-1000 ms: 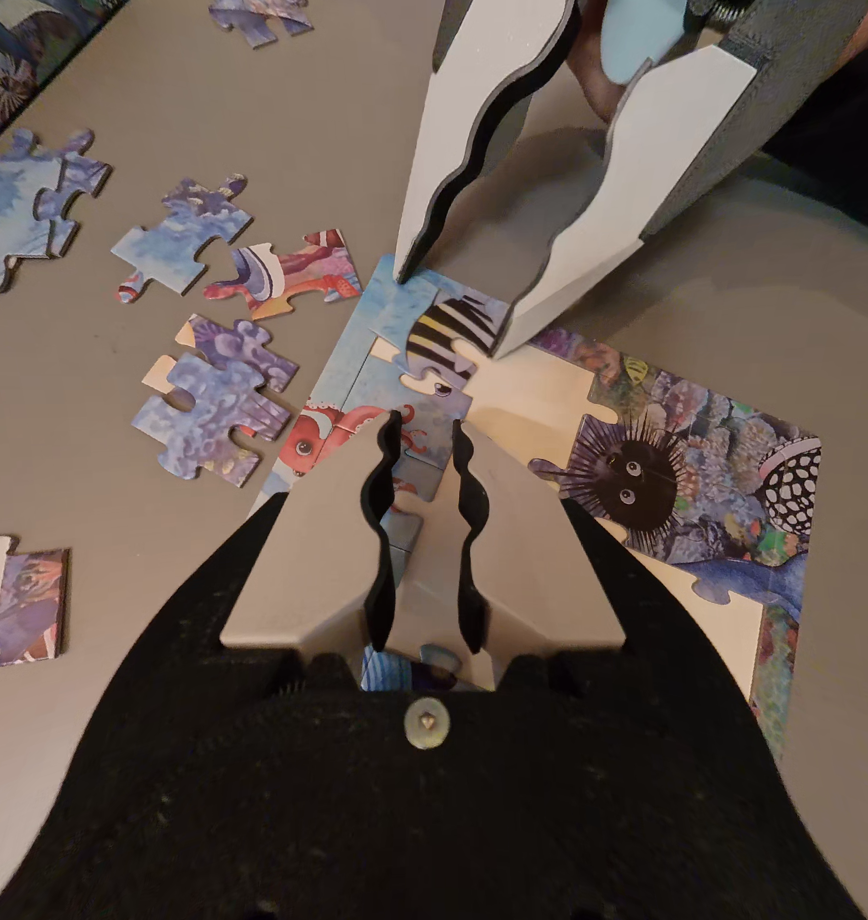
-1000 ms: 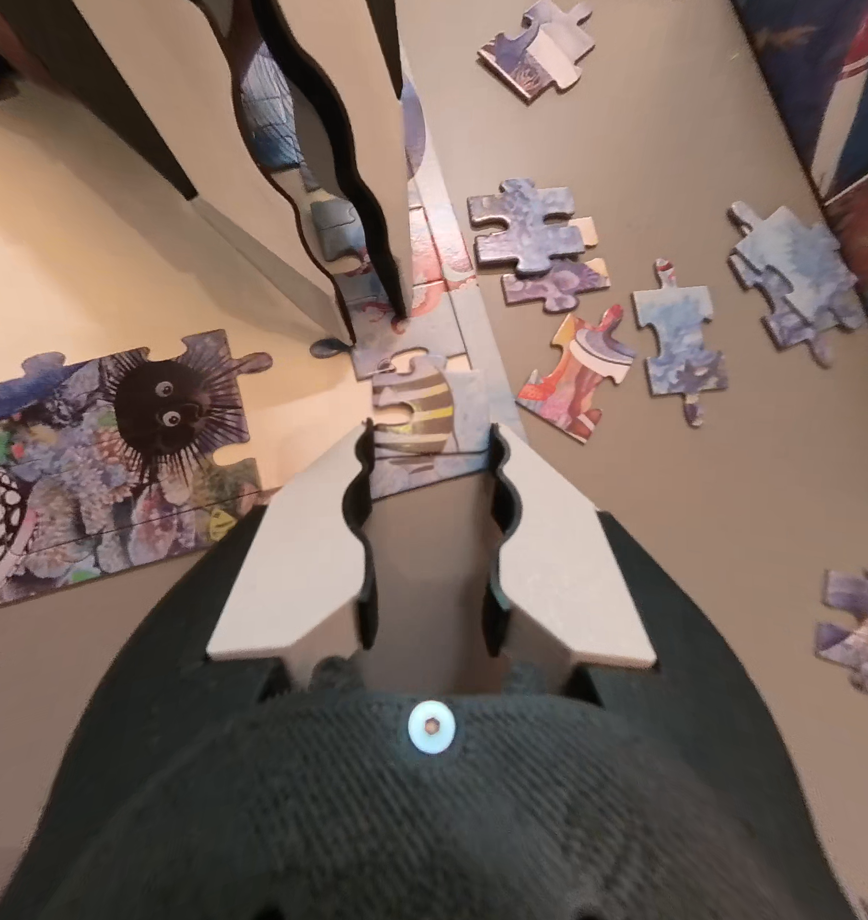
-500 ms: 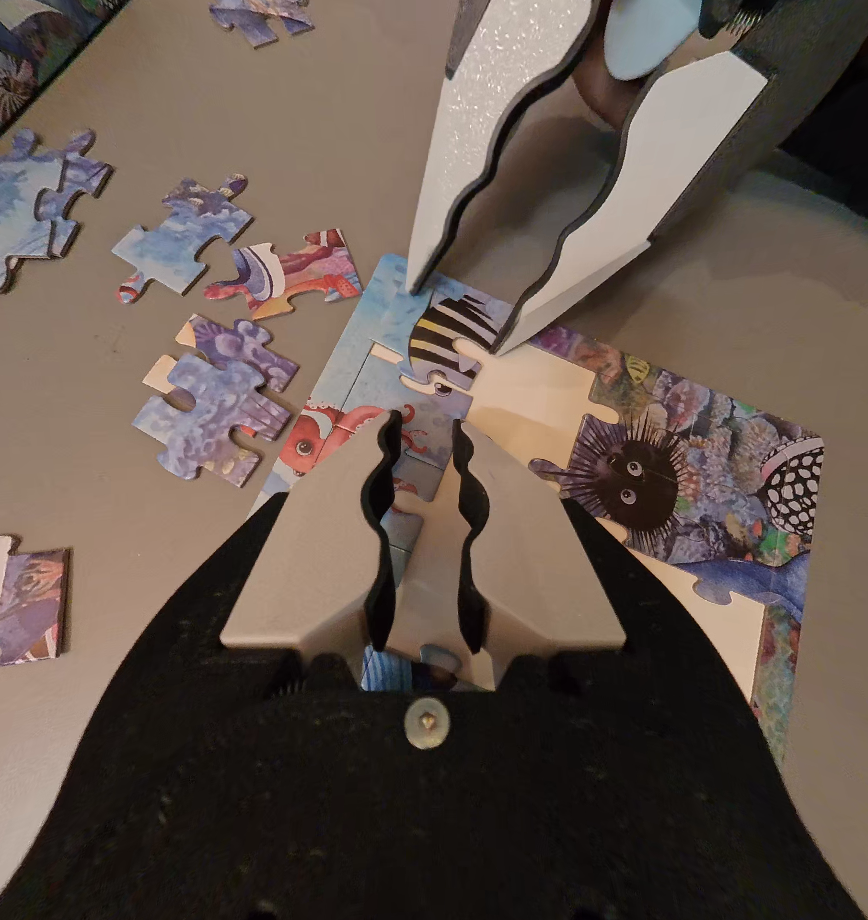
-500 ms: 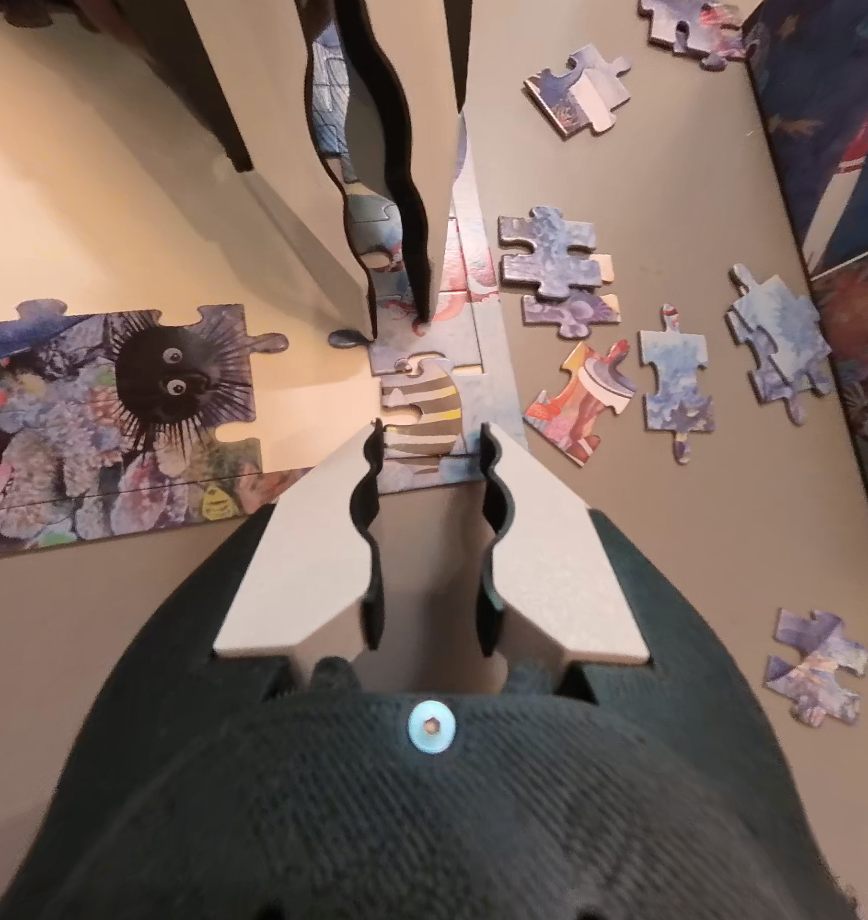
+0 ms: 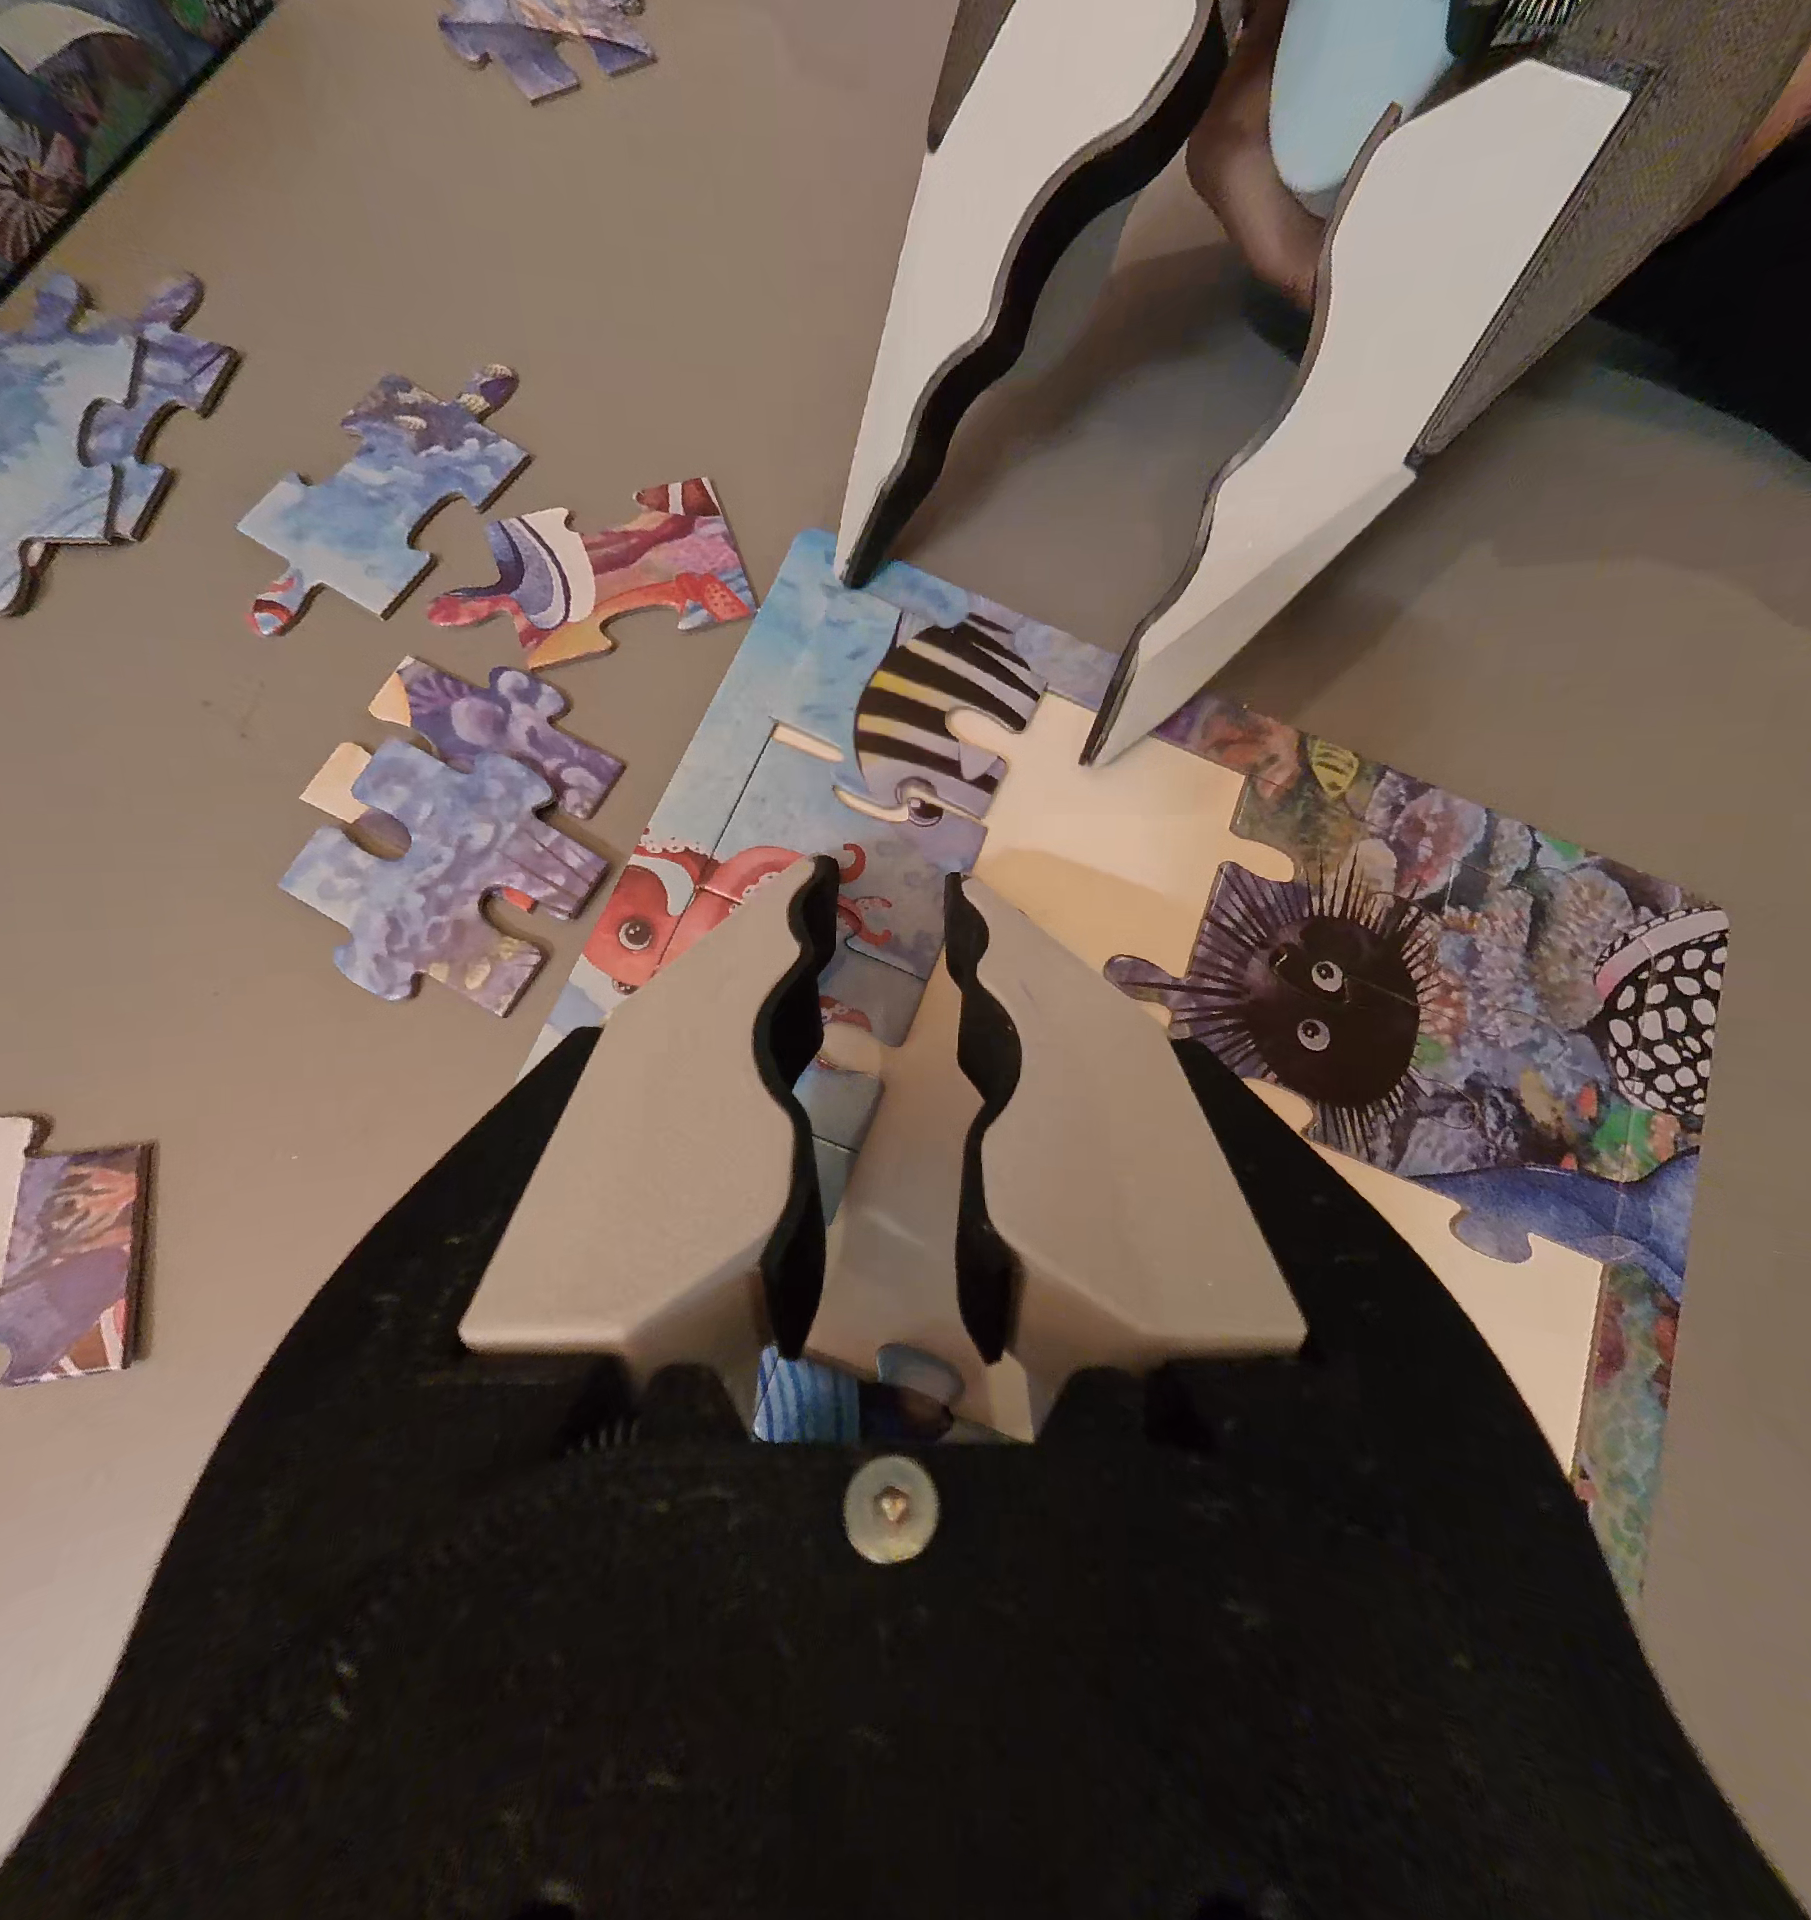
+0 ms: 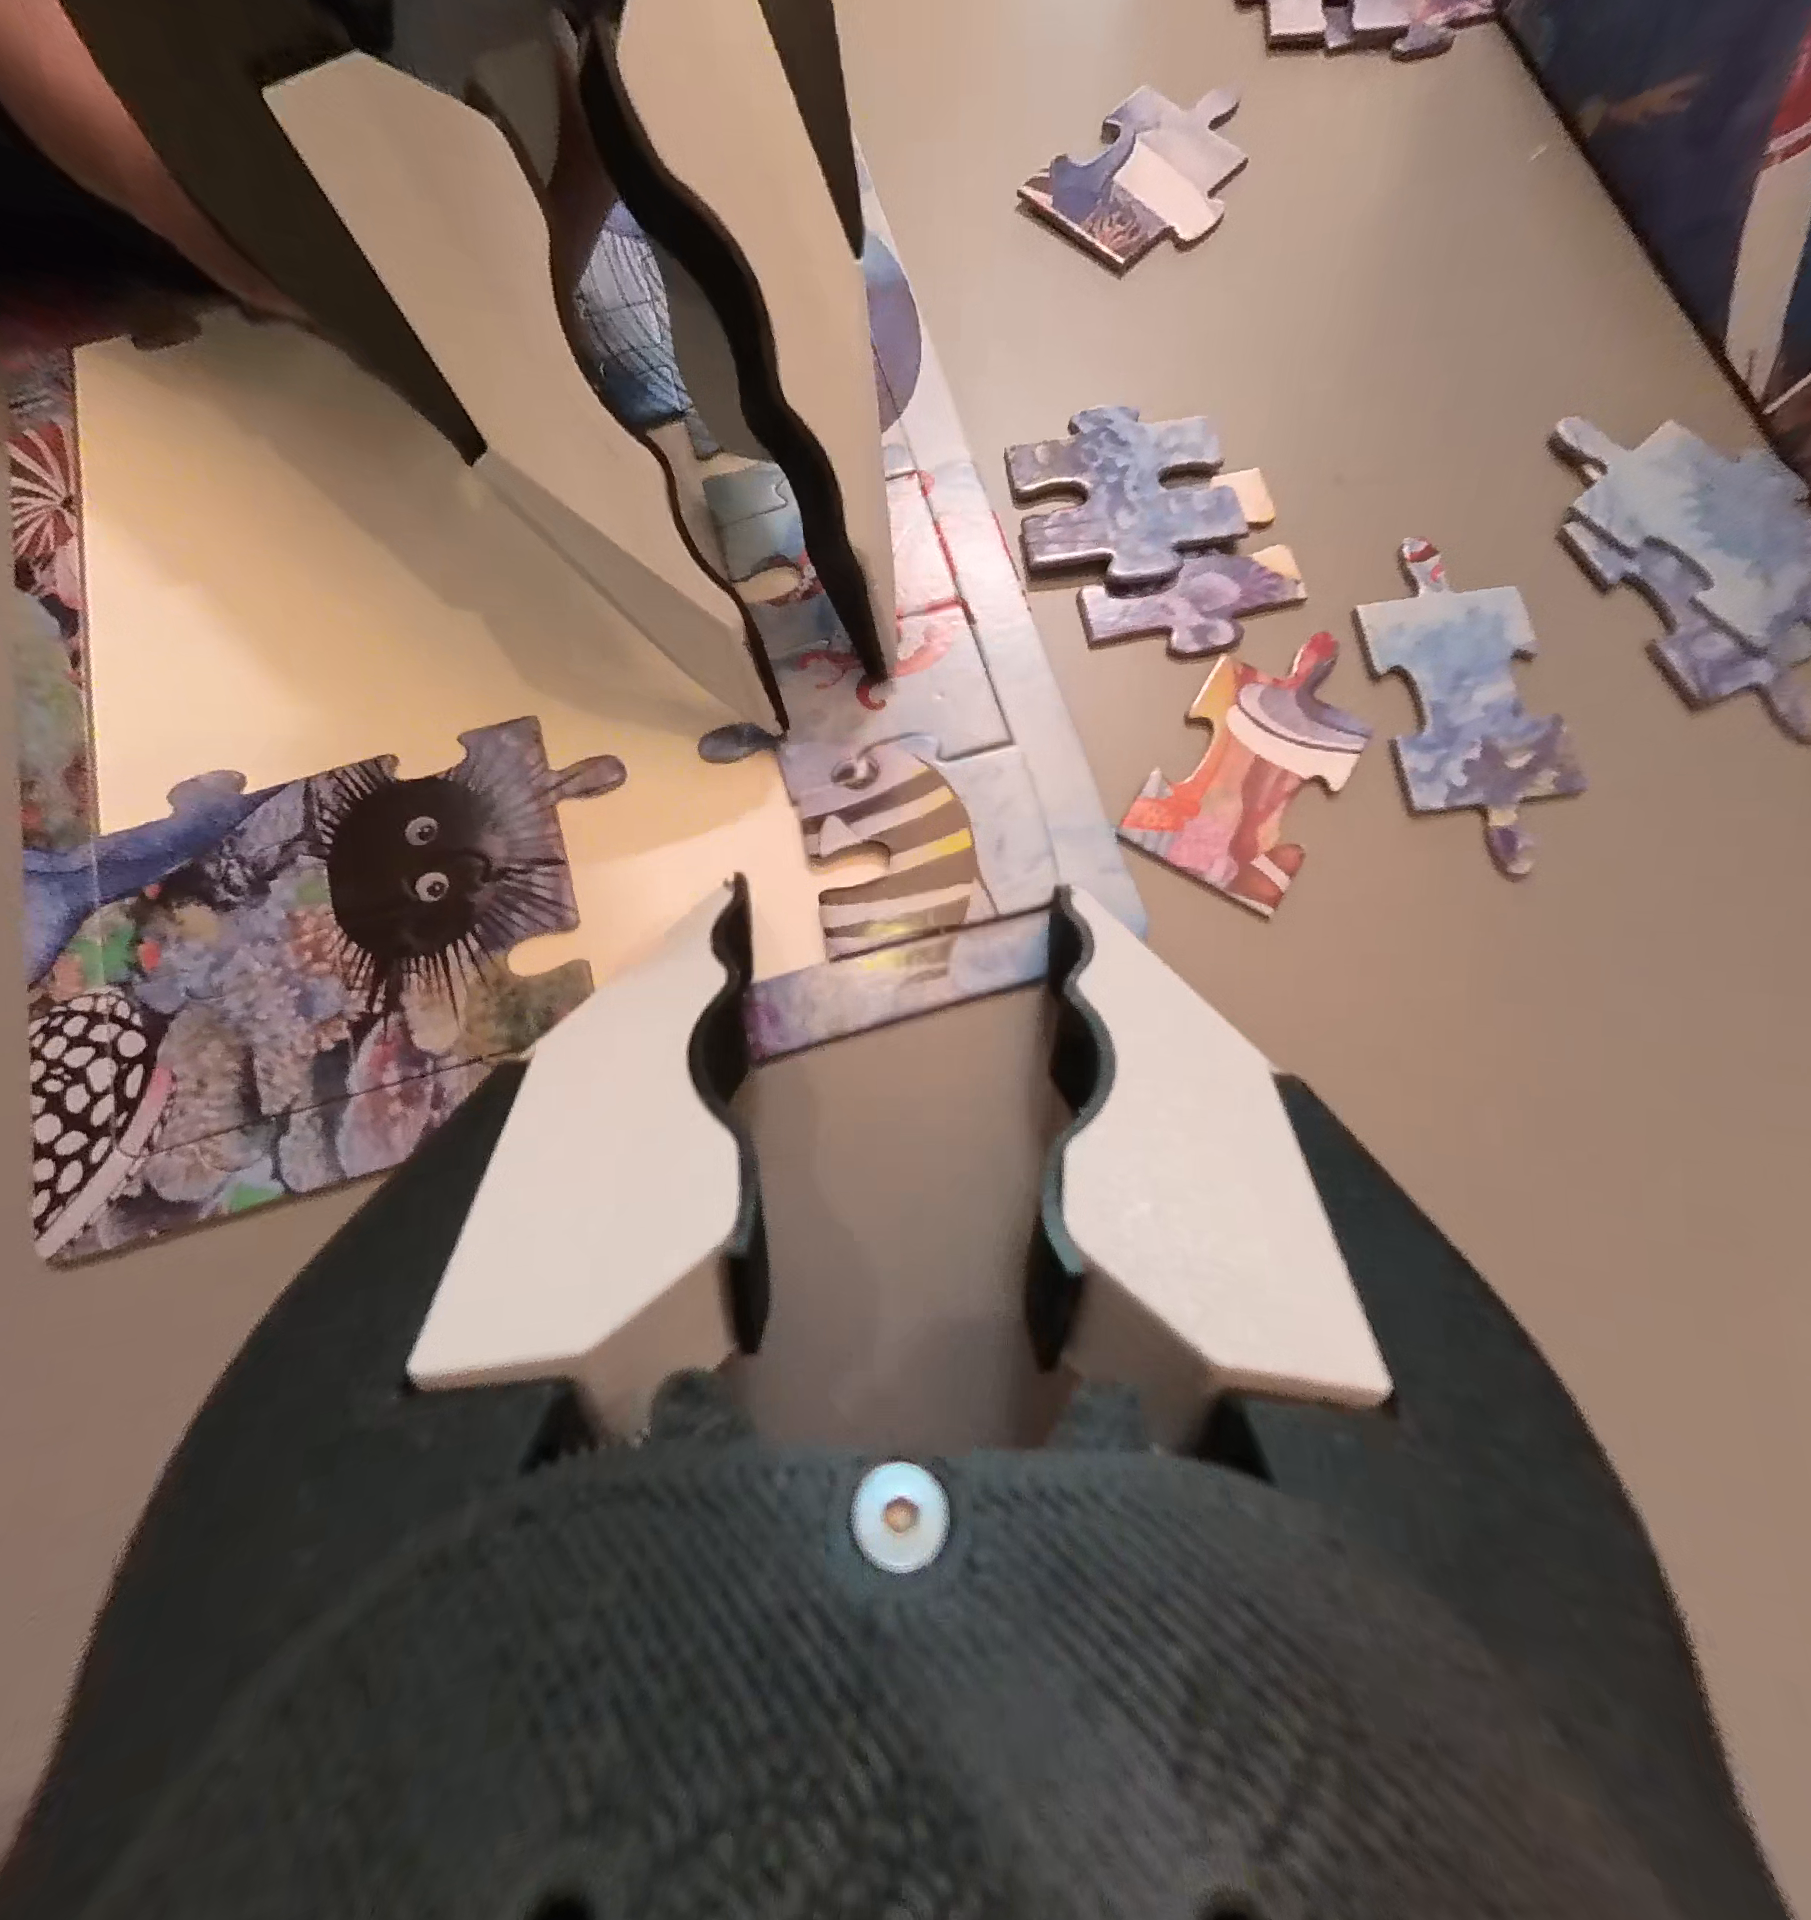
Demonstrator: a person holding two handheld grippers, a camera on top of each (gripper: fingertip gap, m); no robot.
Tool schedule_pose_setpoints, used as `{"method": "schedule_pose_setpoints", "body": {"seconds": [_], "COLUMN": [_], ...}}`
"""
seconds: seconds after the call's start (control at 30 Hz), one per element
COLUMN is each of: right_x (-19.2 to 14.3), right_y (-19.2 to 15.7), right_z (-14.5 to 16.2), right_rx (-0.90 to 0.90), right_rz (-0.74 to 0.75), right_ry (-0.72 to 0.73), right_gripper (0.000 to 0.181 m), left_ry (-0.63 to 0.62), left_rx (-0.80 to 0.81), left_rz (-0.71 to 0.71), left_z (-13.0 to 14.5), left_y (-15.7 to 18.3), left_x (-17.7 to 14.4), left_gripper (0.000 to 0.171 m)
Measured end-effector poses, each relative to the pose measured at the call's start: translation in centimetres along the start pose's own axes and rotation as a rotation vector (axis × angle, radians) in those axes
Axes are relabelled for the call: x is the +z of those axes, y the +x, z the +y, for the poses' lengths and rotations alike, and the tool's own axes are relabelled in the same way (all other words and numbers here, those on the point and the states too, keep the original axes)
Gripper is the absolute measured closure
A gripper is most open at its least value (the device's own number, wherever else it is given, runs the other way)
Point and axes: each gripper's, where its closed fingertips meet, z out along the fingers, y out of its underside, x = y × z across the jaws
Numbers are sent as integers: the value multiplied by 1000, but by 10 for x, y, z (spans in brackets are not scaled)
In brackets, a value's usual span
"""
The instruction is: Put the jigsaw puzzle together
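Left wrist view: striped-fish piece flat, head toward left gripper; both grippers apart.

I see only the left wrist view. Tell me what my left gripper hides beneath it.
Observer: Placed pieces carry on under the left gripper; a blue netted shape shows between its fingers.
Operator: Report where its tips sit.
Observer: Low over the octopus pieces, seemingly touching them, and holding nothing.
Operator: Now describe the tray behind it.
Observer: The tray is bare cream there, edged by a red-and-white coral strip.
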Motion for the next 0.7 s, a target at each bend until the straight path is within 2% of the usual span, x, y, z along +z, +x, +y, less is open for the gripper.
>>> {"method": "schedule_pose_setpoints", "body": {"seconds": [0.37,0.53,0.7], "right_x": [1,1,13], "right_y": [11,-4,-15], "right_z": [-3,-26,-29], "right_rx": [-59,-108,-159], "right_rz": [102,98,103], "right_ry": [-3,66,34], "right_gripper": [128,132,140], "left_ry": [-2,-3,-3], "left_rx": [17,16,14], "left_rz": [-17,-16,-14], "left_z": [0,0,0], "left_y": [0,0,0], "left_x": [0,0,0], "left_gripper": [153,153,153]}}
